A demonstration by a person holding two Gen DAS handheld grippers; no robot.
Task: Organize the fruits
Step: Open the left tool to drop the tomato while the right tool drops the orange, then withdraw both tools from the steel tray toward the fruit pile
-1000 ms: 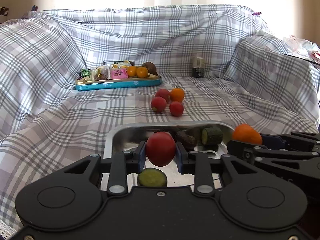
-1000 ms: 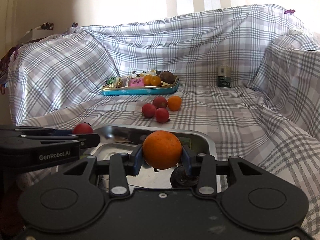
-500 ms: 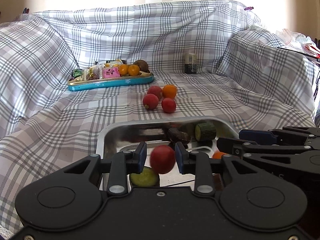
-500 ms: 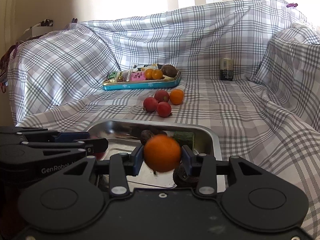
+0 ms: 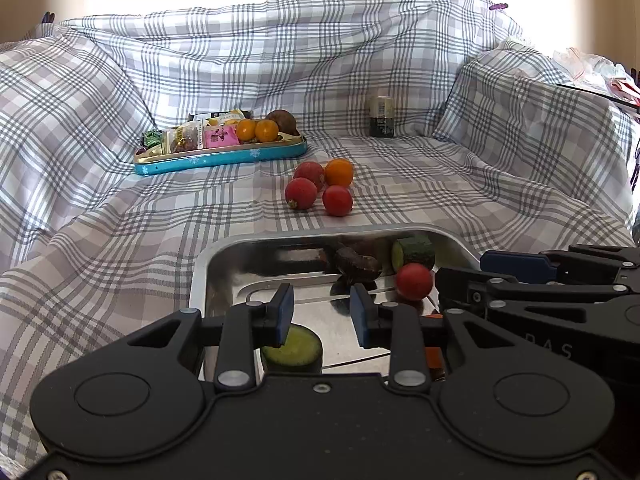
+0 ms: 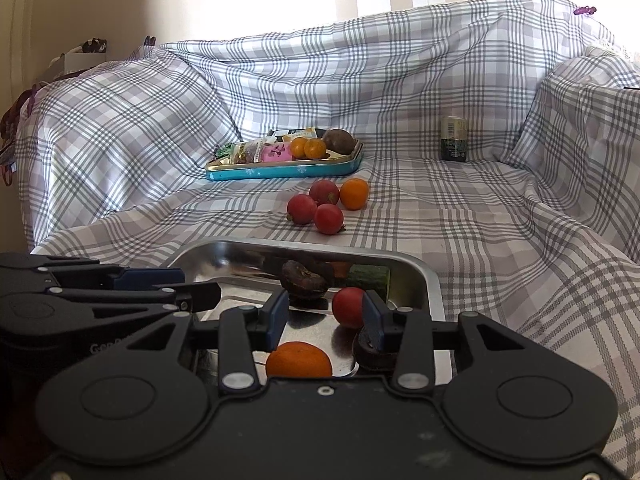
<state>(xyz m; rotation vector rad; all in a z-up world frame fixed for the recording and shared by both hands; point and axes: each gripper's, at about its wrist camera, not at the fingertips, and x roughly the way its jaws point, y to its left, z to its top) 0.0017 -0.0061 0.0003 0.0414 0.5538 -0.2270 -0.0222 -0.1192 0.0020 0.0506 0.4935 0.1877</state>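
A steel tray (image 5: 200, 276) (image 6: 434, 292) lies on the checked cloth right in front of both grippers. My left gripper (image 5: 322, 314) is open and empty above it. My right gripper (image 6: 325, 316) is open and empty too. A red fruit (image 5: 414, 281) (image 6: 349, 307) and an orange (image 6: 299, 359) lie loose in the tray, with a dark fruit (image 5: 357, 265) (image 6: 304, 278) and green cut pieces (image 5: 414, 250) (image 5: 292, 346). Three red fruits (image 5: 301, 193) and an orange (image 5: 339, 173) sit on the cloth beyond the tray; the group also shows in the right wrist view (image 6: 328, 218).
A blue tin tray (image 5: 220, 158) (image 6: 280, 171) with snack packets, two small oranges and a brown fruit stands at the back. A dark can (image 5: 382, 116) (image 6: 454, 138) stands at the back right. The cloth rises into folds on both sides.
Both grippers opened and dropped their fruit. The red fruit fell from the left gripper and the orange from the right into the steel tray. Both grippers lowered slightly.
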